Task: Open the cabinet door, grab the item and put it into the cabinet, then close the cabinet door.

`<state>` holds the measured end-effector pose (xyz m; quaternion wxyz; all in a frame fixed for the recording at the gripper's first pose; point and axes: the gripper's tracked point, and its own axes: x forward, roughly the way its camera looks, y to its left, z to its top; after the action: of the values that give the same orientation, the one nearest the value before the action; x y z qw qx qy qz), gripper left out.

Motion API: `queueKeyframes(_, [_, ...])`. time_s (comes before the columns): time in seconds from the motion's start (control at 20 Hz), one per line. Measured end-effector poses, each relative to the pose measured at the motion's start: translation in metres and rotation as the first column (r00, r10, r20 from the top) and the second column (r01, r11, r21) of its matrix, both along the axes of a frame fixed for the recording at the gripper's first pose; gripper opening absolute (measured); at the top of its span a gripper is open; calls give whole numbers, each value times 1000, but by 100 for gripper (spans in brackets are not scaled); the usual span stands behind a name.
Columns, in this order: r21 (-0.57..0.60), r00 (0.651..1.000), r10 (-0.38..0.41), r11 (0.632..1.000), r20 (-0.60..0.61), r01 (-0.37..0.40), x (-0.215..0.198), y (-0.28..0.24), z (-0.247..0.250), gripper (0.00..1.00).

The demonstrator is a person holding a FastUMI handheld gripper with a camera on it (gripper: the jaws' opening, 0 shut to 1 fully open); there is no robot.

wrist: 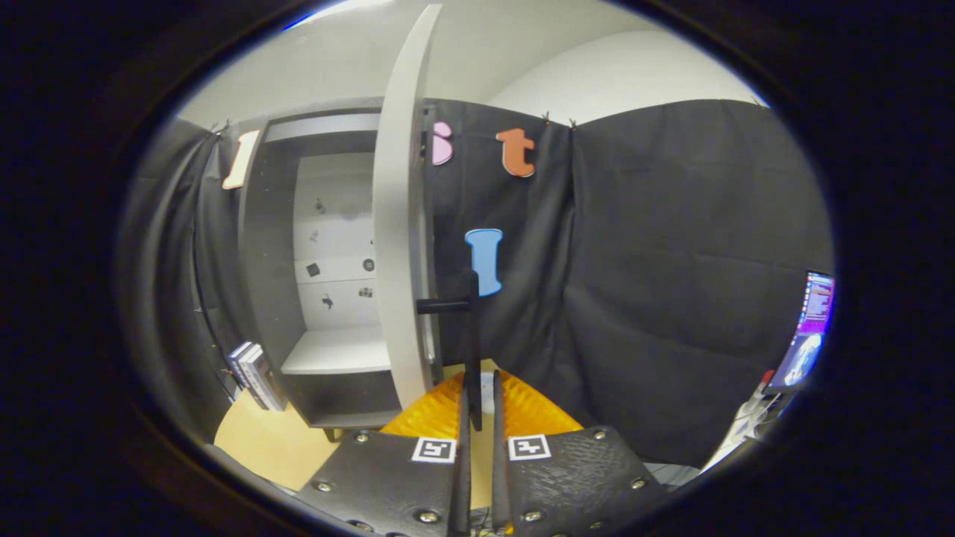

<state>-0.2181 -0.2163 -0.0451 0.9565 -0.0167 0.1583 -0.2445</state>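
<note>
Nearest the camera, the gripper (478,388) is seen from behind, its two fingers drawn close together with only a narrow slit left between them. In that slit the dark vertical bar of the cabinet door's handle (471,335) is caught, and both fingers appear to be pressed against it, though the exact contact is partly hidden by the fingers themselves. The handle is a slim dark bar, joined to the door by a short horizontal stub. The cabinet door (399,224) is a tall pale grey panel, seen almost edge on and curved by the lens; it is swung wide open, standing just ahead of the fingers. To the left of the door the cabinet (257,246) is shown open: dark grey side walls, a white back panel dotted with small dark marks, and a pale shelf (336,350) low inside. No item can be made out on that shelf. A few books (254,375) are leaned against the cabinet's outer left side, on a light wooden tabletop (261,444). Black cloth is hung as the wall behind and to the right. Well apart, beyond the right finger, a lit screen (809,332) is tilted at the scene's margin.
</note>
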Motion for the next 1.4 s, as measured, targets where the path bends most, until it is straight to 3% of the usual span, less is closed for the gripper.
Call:
queueKeyframes(0.15, [-65, 997, -71, 995, -6, 71, -20, -20, 4, 11])
queueKeyframes(0.4, [-70, 998, -55, 996, 12, 55, -30, -1, 5, 11])
queueKeyframes(0.65, [-52, 997, 76, 996, 16, -75, -4, 41, -5, 11])
queueKeyframes(0.95, [40, 966, 256, 966, -35, -255, 36, 100, -56, 11])
queueKeyframes(1.25, [162, 900, 410, 908, -149, -387, 53, 150, -135, 12])
queueKeyframes(1.4, [222, 849, 482, 871, -217, -438, 54, 172, -179, 11])
